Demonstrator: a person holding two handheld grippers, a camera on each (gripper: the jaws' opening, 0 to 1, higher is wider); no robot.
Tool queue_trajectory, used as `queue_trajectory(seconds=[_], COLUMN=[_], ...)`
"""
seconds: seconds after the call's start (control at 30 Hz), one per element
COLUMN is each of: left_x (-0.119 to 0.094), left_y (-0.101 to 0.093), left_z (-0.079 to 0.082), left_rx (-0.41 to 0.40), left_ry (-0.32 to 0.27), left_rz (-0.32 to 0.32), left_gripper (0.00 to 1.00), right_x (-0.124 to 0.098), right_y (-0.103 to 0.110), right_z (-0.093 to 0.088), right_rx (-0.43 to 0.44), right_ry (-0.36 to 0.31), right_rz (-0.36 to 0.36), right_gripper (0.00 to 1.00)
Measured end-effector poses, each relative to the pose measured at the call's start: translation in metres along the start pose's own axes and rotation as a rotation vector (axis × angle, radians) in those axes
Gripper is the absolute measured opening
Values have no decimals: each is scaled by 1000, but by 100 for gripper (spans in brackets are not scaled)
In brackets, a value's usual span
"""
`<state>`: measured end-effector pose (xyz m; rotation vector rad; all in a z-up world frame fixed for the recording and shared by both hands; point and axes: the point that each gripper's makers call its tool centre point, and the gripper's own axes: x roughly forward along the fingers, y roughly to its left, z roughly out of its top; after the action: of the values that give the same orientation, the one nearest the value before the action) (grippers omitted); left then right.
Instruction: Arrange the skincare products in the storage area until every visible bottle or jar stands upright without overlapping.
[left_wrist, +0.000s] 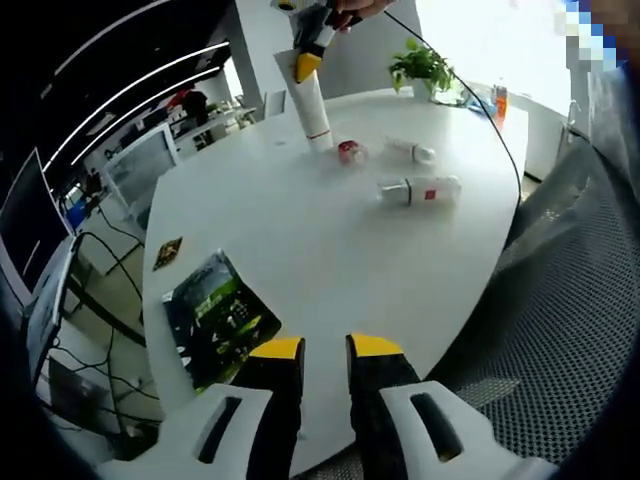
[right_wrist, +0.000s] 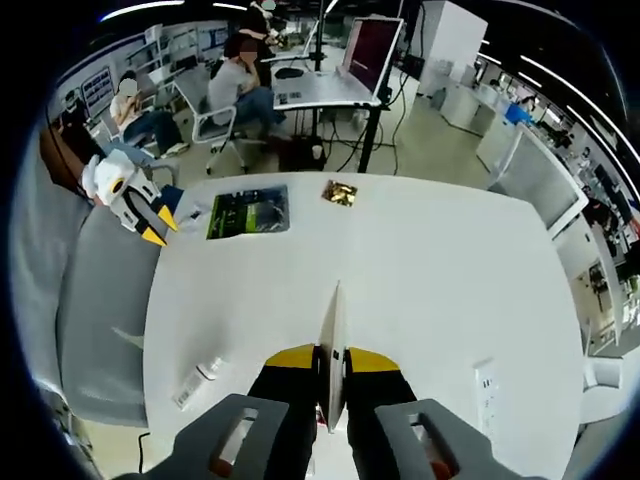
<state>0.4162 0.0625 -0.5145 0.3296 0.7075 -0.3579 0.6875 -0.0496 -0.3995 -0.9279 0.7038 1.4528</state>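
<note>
1. The right gripper (right_wrist: 331, 362) is pinching the flat crimped end of a white tube (right_wrist: 332, 345); in the left gripper view the same tube (left_wrist: 312, 105) stands upright on its cap at the far side of the white table (left_wrist: 330, 270), with the right gripper (left_wrist: 312, 50) clamped on its top
2. The left gripper (left_wrist: 325, 350) hangs over the near edge of the table; its jaws are almost pressed together, with only a narrow gap, and they hold nothing
3. Just beside the tube is a small red-capped jar (left_wrist: 351, 152); I cannot tell if it stands correctly
4. Near it a small white bottle (left_wrist: 410, 150) lies on its side, and a larger white bottle with a red label (left_wrist: 420, 189) also lies flat, apart from the others
5. A green packet (left_wrist: 215, 318) and a small dark sachet (left_wrist: 167, 252) lie on the left gripper's side of the table
6. My judgement: one product is being set upright, at least two bottles are left to stand, so the task is in an early part
</note>
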Motion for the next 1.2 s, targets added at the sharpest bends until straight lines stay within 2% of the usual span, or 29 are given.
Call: queue_trajectory(seconds=[0.73,1.2], left_x=[1,1], left_y=[2,3], left_z=[-4,-7], left_rx=[-1,3], left_ry=[20,35], left_rz=[7,9], left_gripper=[15,14], right_x=[24,28], right_y=[-22,-32], right_z=[-20,-23], right_rx=[9,-45], right_ry=[19,7], right_rz=[14,48], right_gripper=[3,4])
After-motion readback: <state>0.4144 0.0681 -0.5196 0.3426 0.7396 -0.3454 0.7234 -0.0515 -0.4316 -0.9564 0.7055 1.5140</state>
